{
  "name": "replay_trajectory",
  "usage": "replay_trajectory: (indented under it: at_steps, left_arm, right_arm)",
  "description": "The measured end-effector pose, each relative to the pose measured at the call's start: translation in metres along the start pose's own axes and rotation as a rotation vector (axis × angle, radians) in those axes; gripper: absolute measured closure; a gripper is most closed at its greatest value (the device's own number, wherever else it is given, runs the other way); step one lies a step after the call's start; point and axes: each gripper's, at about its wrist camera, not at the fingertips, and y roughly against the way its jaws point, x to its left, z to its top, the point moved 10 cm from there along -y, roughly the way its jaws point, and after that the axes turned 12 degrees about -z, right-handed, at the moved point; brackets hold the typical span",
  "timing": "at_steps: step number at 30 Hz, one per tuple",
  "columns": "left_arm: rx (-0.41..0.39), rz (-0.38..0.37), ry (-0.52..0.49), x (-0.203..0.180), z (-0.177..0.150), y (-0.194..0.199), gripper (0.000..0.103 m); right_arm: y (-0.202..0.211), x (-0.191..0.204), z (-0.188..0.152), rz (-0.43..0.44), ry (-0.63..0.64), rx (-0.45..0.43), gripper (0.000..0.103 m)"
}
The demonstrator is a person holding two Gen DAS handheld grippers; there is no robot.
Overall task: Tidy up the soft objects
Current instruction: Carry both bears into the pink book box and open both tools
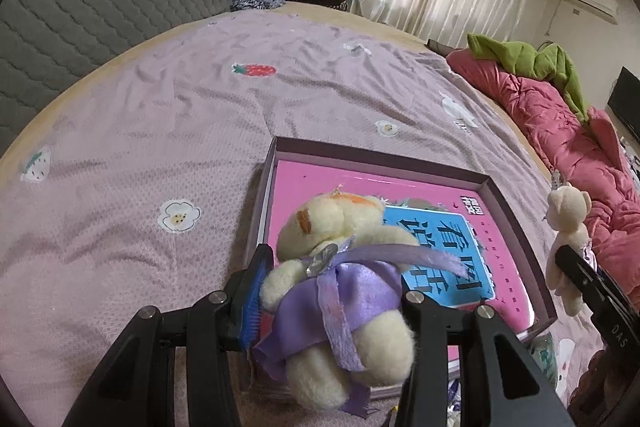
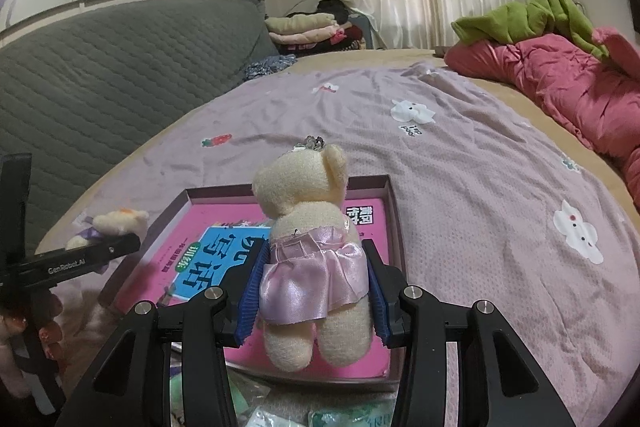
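My left gripper (image 1: 332,291) is shut on a cream plush bear in a purple dress (image 1: 340,287), held tilted above the near left corner of a shallow purple box (image 1: 276,151). The box holds a pink and blue book (image 1: 440,227). My right gripper (image 2: 316,291) is shut on a cream plush bear in a pink dress (image 2: 308,227), held upright over the same box (image 2: 390,187) and book (image 2: 208,259). The pink-dress bear also shows at the right of the left wrist view (image 1: 568,227). The purple-dress bear shows at the left of the right wrist view (image 2: 116,221).
The box lies on a bed with a lilac printed sheet (image 1: 200,107). A pink quilt (image 2: 560,83) with a green garment (image 2: 532,15) lies along the right. A grey padded headboard (image 2: 100,67) and folded clothes (image 2: 308,31) stand behind. Plastic packets (image 2: 360,415) lie near the box.
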Motion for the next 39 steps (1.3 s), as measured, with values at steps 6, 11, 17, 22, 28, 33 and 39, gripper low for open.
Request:
replay_trajectory:
  at_steps: [6, 11, 17, 22, 28, 33, 39]
  left_arm:
    - [0.017, 0.010, -0.037, -0.006, -0.004, -0.009, 0.058]
    - [0.038, 0.013, -0.074, -0.011, -0.008, -0.018, 0.058]
    - [0.065, 0.027, -0.082, -0.011, -0.015, -0.025, 0.058]
    - [0.078, 0.018, -0.080, -0.010, -0.018, -0.027, 0.058]
    - [0.093, 0.020, -0.075, -0.008, -0.022, -0.030, 0.058]
    - [0.095, 0.018, -0.064, -0.006, -0.021, -0.030, 0.058]
    - [0.104, 0.022, -0.054, -0.004, -0.023, -0.033, 0.058]
  right_arm:
    - [-0.017, -0.001, -0.012, -0.027, 0.009, 0.056, 0.056]
    - [-0.029, -0.003, -0.024, -0.048, 0.014, 0.110, 0.056]
    - [-0.041, -0.001, -0.040, -0.061, 0.036, 0.172, 0.056]
    - [-0.045, -0.005, -0.048, -0.095, 0.055, 0.205, 0.056]
    - [-0.046, -0.010, -0.051, -0.128, 0.071, 0.221, 0.056]
    - [-0.047, -0.009, -0.051, -0.132, 0.080, 0.223, 0.056]
    - [-0.044, -0.009, -0.050, -0.118, 0.069, 0.227, 0.051]
